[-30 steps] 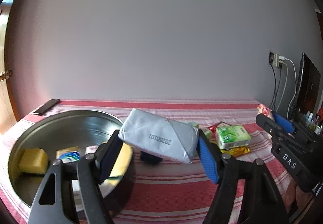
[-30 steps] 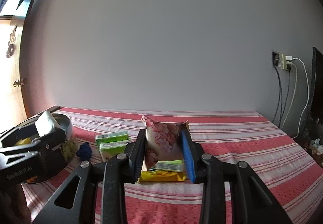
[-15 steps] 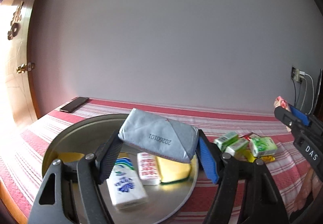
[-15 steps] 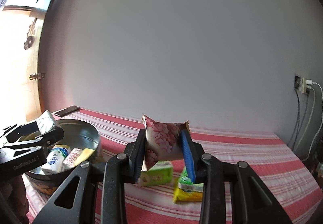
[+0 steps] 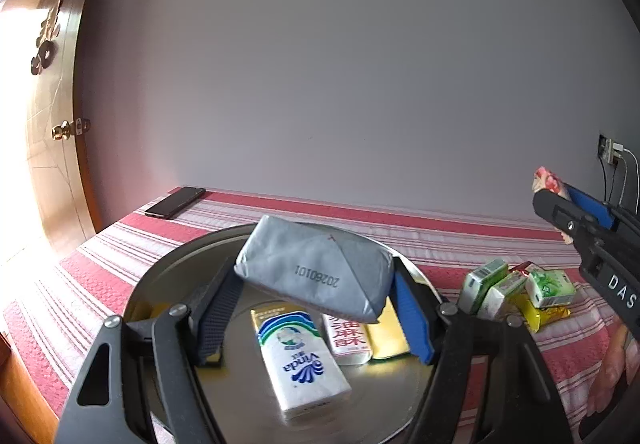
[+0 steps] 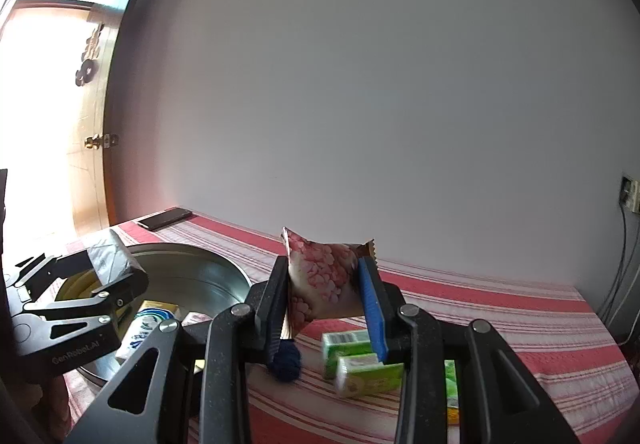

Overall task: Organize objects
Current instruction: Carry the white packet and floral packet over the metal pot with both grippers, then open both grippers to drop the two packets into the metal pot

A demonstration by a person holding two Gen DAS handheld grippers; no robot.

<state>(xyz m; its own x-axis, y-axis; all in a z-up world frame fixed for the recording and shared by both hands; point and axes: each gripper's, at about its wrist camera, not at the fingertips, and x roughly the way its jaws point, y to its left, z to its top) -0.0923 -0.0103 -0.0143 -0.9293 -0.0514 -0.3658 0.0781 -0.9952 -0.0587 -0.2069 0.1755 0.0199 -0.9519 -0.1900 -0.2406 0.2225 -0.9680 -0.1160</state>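
Observation:
My left gripper (image 5: 316, 308) is shut on a silver-grey wrapped packet (image 5: 316, 272) and holds it in the air over the round metal basin (image 5: 168, 268). In the basin lie a white and blue tissue pack (image 5: 300, 360), a red-lettered white packet (image 5: 346, 336) and a yellow bar (image 5: 386, 334). My right gripper (image 6: 326, 296) is shut on a pink flowered snack pouch (image 6: 322, 280), raised above the striped cloth to the right of the basin (image 6: 200, 276). Green tissue packs (image 6: 360, 358) and a dark blue ball (image 6: 285, 360) lie below it.
The table wears a red and white striped cloth (image 5: 460, 240). A black phone (image 5: 176, 201) lies at its far left corner by a wooden door (image 5: 52, 131). More green packs (image 5: 550, 286) and a yellow packet (image 5: 540, 314) sit right of the basin. Wall sockets with cables (image 5: 612, 155) are at the right.
Both grippers swung left with their loads still held. The silver packet came from the basin's right rim to over its middle. The pouch rose and neared the basin.

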